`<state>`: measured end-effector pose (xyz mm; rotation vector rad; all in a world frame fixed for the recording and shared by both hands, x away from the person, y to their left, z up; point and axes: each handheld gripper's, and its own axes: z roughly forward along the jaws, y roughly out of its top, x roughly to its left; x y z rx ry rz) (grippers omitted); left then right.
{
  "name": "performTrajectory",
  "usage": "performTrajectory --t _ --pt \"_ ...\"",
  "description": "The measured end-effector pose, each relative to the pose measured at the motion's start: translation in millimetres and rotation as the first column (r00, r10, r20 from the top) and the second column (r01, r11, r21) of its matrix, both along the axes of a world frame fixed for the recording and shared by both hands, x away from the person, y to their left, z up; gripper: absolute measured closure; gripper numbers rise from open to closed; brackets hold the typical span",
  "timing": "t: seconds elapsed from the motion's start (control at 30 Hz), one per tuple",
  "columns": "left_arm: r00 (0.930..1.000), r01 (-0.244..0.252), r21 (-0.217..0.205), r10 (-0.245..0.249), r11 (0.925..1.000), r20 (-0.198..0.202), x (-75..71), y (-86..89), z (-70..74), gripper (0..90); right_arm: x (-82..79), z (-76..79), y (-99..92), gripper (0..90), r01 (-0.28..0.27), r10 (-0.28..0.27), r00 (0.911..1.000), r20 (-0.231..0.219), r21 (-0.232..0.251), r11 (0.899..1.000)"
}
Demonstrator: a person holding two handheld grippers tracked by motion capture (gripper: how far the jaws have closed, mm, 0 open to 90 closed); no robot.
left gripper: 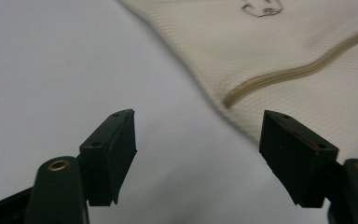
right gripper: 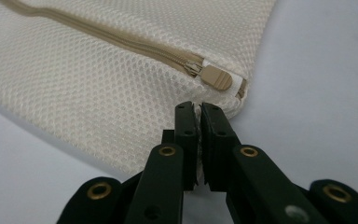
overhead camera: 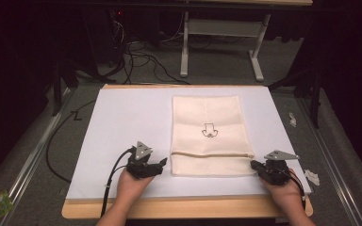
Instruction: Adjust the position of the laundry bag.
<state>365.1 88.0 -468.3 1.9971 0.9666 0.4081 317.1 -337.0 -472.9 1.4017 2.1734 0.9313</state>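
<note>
Your cream mesh bag (overhead camera: 209,136) lies flat on the white surface (overhead camera: 122,122), a little to the 3 o'clock side of its middle, with its tan zipper (overhead camera: 212,154) running across near the edge closest to you. A small dark drawing (overhead camera: 209,130) sits on the cloth above the zipper.

Your right claw (overhead camera: 255,165) is at the bag's 5 o'clock corner, and its jaws are pinched tight on the mesh edge there. The right gripper view shows what the high view cannot: the honeycomb weave, and the zipper pull (right gripper: 214,77) lying just beyond the jaws at about 12 o'clock, close to them but not between them.

Your left claw (overhead camera: 162,163) stands wide with nothing in it, just off the bag's 7 o'clock corner. In the left gripper view the bare surface lies between the jaws, and the bag's edge and the zipper's end lie at 1 o'clock.

Nothing lies between either claw and the bag. Off the surface at 12 o'clock, cables (overhead camera: 136,59) trail over the floor beside a grey table frame (overhead camera: 221,42).
</note>
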Motion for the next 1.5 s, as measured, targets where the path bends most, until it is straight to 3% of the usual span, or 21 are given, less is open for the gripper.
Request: performTrajectory --t 0.13,0.17,0.23,0.43,0.53,0.6,0.63,0.77,0.97,1.17,1.37,1.5 --pt "0.9991 0.032 0.01 -0.032 0.9994 -0.029 1.3 -14.1 -1.6 32.4 -5.7 0.8 15.4 87.0 -0.06 0.06 0.9982 -0.006 -0.009 0.998" --pt "0.998 0.045 0.004 -0.045 0.999 -0.044 2.0 -15.1 -2.6 40.4 -8.0 0.8 23.8 86.9 -0.094 0.094 0.9956 -0.004 -0.021 0.995" --pt "0.9958 0.047 0.027 -0.045 0.9985 -0.079 3.1 -16.4 -6.6 44.3 -9.6 0.5 30.6 86.8 -0.108 0.108 0.9942 0.003 -0.043 0.993" --pt "0.9971 0.022 0.058 -0.018 0.9981 -0.074 2.9 -14.6 -10.5 58.3 -9.1 0.2 30.1 86.8 -0.115 0.115 0.9934 0.006 -0.037 0.993" --pt "0.9983 -0.006 0.077 0.01 0.997 -0.057 1.5 -11.3 -11.6 74.1 -9.6 0.5 31.0 86.7 -0.112 0.112 0.9936 0.007 -0.044 0.993" --pt "0.997 -0.015 0.063 0.02 0.9979 -0.074 3.1 -7.2 -11.1 86.9 -9.5 0.5 31.0 86.7 -0.114 0.115 0.9934 0.008 -0.047 0.992" --pt "0.997 -0.013 0.059 0.017 0.9982 -0.076 3.1 -6.1 -11.1 89.2 -9.8 0.7 30.6 86.6 -0.115 0.115 0.9933 0.003 -0.044 0.992" --pt "0.9987 -0.002 0.092 0.007 0.9958 -0.051 -0.9 -8.0 -10.5 90.0 -10.5 0.8 30.6 86.6 -0.12 0.12 0.9927 0.006 -0.045 0.992" --pt "0.9957 0.024 0.084 -0.017 0.9961 -0.091 -13.5 -1.5 -6.4 90.0 -11.3 1.3 30.9 86.6 -0.126 0.127 0.9919 0.006 -0.052 0.991" --pt "0.9912 0.064 0.118 -0.049 0.9909 -0.123 -35.7 2.9 -0.6 90.0 -13.5 1.4 32.7 86.5 -0.137 0.138 0.9905 0.002 -0.047 0.989" --pt "0.9917 0.057 0.123 -0.042 0.9907 -0.122 -35.5 5.4 -1.6 90.0 -24.6 5.2 34.7 85.9 -0.163 0.163 0.9866 -0.003 -0.028 0.986" --pt "0.992 0.066 0.117 -0.052 0.991 -0.115 -35.7 6.3 -1.4 89.5 -23.4 4.0 35.3 85.8 -0.166 0.166 0.9861 -0.009 -0.031 0.986"
